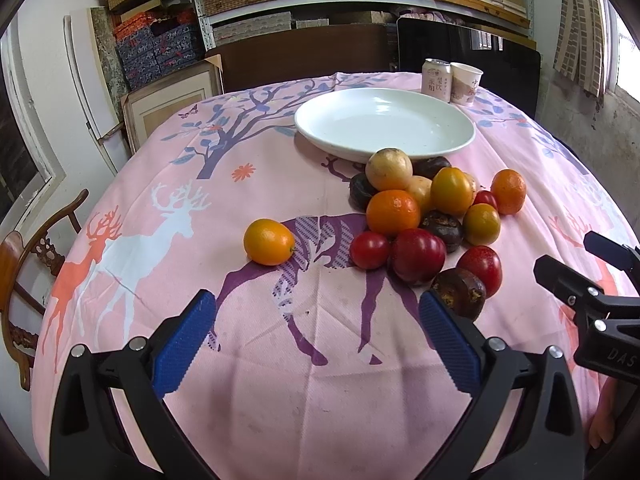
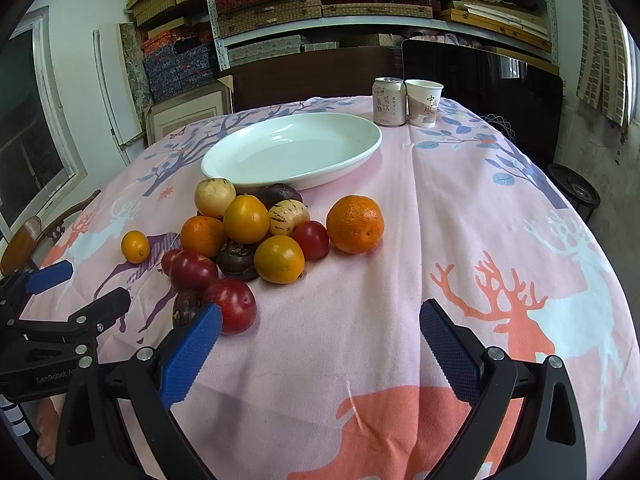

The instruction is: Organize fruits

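Note:
A pile of fruit point(image 1: 428, 216) lies on the pink deer tablecloth in front of an empty white plate point(image 1: 384, 126): oranges, red plums, dark mangosteens and pale round fruits. One orange fruit point(image 1: 269, 241) lies alone to the pile's left. A larger orange point(image 2: 355, 224) sits to the pile's right. The plate also shows in the right wrist view point(image 2: 292, 152). My left gripper point(image 1: 316, 320) is open and empty, low over the cloth before the pile. My right gripper point(image 2: 320, 332) is open and empty, to the right of the pile, with a red plum point(image 2: 232, 304) by its left finger.
A drink can point(image 1: 436, 79) and a paper cup point(image 1: 466, 82) stand behind the plate at the table's far edge. A wooden chair point(image 1: 28, 272) stands at the left. Shelves with boxes fill the back wall. A dark panel point(image 2: 480, 76) leans behind the table.

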Tool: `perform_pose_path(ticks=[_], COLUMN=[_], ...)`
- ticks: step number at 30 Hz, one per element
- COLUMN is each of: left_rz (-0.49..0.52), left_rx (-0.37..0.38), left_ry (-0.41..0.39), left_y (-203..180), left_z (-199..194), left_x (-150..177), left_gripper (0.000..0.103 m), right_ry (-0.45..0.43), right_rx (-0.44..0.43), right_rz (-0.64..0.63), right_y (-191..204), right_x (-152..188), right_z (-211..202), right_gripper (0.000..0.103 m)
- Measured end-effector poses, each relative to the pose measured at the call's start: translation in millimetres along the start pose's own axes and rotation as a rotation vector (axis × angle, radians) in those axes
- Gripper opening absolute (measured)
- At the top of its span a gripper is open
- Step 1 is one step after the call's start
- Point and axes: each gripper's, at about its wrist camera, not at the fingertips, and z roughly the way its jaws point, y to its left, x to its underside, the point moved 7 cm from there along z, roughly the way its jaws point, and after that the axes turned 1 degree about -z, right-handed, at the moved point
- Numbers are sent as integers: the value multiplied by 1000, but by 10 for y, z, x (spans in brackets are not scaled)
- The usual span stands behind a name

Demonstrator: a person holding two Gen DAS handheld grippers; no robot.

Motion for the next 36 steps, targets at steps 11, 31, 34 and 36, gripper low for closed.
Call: perform_pose_path(ticks=[11, 31, 34, 36], left_rz=[1, 3, 5, 6], left_rx=[0, 2, 3, 3], left_ry=[3, 7, 8, 8], left_y=[-5, 1, -4, -8], left_z=[14, 14, 16, 15], left_x=[10, 32, 45, 42], left_gripper=[99, 99, 99, 99], right_ry=[0, 2, 3, 2], right_rx=[-1, -4, -10, -19], right_rz=[1, 4, 5, 11], right_y=[-3, -5, 3, 16], right_x=[0, 5, 11, 20], right_z=[-1, 5, 7, 5], right_gripper=[100, 100, 100, 100])
